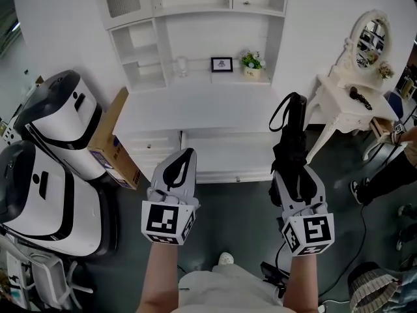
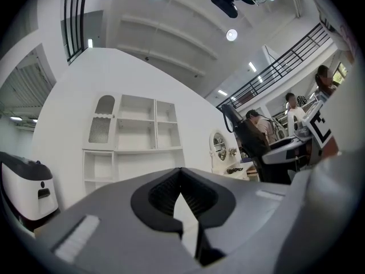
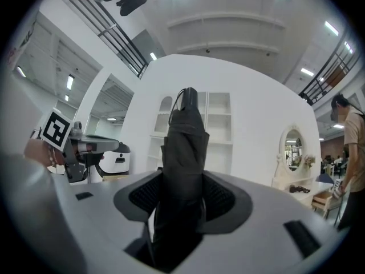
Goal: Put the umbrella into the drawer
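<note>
Two tongs, grey moulded plastic with ribbed black pads, are held level in front of the cabinet [image 1: 195, 18], each with a marker cube at the back.

Left tongs [image 1: 187, 154]: tips meet, pads closed on nothing. From the left gripper view the left tongs [image 2: 181, 171] show a closed teardrop gap with only the white wall behind.

Right tongs [image 1: 294, 175]: clamped on the umbrella [image 1: 291, 132]. It is folded, black and of soft creased fabric, a narrow bundle that sticks out past the tips toward the cabinet's right end. A thin strap [image 1: 280, 116] loops off its far end. In the right gripper view the umbrella [image 3: 185, 136] stands between the pads of the right tongs [image 3: 182, 178], pressed on both sides.

Cabinet: white, matte, flat-panelled, with open square shelves above a bare tabletop [image 1: 195, 106].
- On the shelf ledge at the back of the cabinet:
  - a clear vase [image 1: 182, 65];
  - a small dark frame [image 1: 221, 64];
  - a green plant [image 1: 251, 62] in a pale pot.
- Drawers [image 1: 228, 155] lie under the tabletop, white fronts with small knobs. I cannot tell whether any is pulled out.

Left of the cabinet a brown cardboard box [image 1: 114, 142] leans against its side. Beyond the box are two rounded, glossy white-and-black machines [image 1: 62, 126].

Right of the cabinet stands a white dresser [image 1: 345, 100] with curved legs and an oval mirror [image 1: 371, 38] in a scalloped frame.

Floor [image 1: 234, 220] in front of the cabinet is dark grey and smooth.
</note>
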Motion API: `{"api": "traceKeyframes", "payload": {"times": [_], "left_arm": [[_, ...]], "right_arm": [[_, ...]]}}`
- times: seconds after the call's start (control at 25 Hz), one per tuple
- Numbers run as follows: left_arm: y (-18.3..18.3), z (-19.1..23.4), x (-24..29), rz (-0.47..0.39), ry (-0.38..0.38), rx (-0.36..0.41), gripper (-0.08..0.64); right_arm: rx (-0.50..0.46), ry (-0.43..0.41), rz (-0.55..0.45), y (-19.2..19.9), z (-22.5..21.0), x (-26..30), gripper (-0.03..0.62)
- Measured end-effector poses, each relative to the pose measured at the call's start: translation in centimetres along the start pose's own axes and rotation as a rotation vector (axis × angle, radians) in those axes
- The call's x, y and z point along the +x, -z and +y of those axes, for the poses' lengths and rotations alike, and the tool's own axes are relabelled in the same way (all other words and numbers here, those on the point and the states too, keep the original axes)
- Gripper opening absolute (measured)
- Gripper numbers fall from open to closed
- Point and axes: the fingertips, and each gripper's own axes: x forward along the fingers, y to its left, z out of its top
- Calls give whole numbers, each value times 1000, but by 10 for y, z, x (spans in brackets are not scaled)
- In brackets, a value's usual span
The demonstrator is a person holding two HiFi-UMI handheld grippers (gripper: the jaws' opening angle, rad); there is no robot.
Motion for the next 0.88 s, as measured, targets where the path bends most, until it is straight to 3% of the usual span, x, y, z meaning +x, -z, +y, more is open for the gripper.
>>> {"api": "traceKeyframes", "payload": {"times": [0.88], "left_arm": [[27,26,63,12,-9,-11,8]], "right_arm": [[29,28,6,19,-41,63,221]]}}
